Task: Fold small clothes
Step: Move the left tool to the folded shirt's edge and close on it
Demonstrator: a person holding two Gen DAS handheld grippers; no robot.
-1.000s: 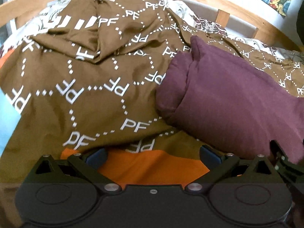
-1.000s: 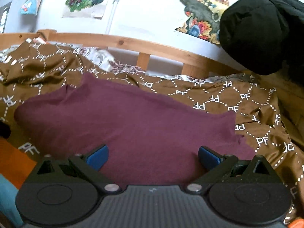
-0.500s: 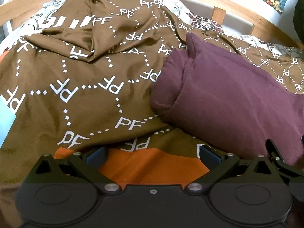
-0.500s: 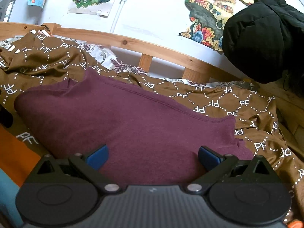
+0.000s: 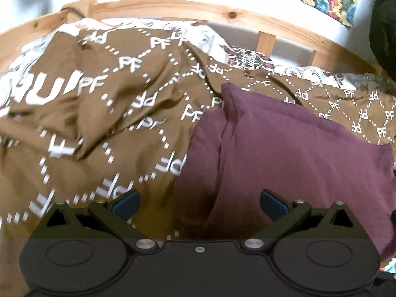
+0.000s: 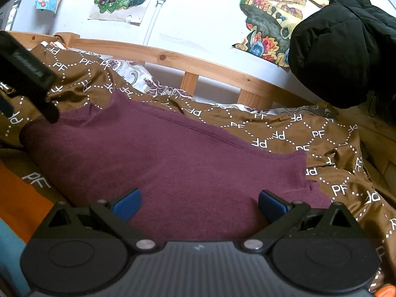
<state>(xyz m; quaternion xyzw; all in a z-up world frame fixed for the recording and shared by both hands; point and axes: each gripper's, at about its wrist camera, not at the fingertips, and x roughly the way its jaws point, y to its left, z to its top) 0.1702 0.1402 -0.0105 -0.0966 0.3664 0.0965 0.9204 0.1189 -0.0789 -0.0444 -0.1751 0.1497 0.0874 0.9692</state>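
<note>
Hovering over the bed, both grippers spread wide and empty. Left gripper (image 5: pixel 199 204) sits above the left edge of the maroon garment (image 5: pixel 284 153), one blue fingertip (image 5: pixel 126 201) over the brown PF-print duvet (image 5: pixel 104 123), the other over maroon cloth. Right gripper (image 6: pixel 198 204) hangs over the garment's near middle, both pads above the fabric; contact can't be judged. Garment lies spread flat on the duvet, left side folded over into a rounded edge (seam line visible along the far side in the right wrist view). Orange cloth (image 6: pixel 17 198) lies at the near left, beside the maroon piece. Wooden bed rail (image 6: pixel 198 66) runs behind, black jacket (image 6: pixel 346 44) hanging at far right, posters (image 6: pixel 272 22) on the wall. Left wrist view is motion-blurred.
</note>
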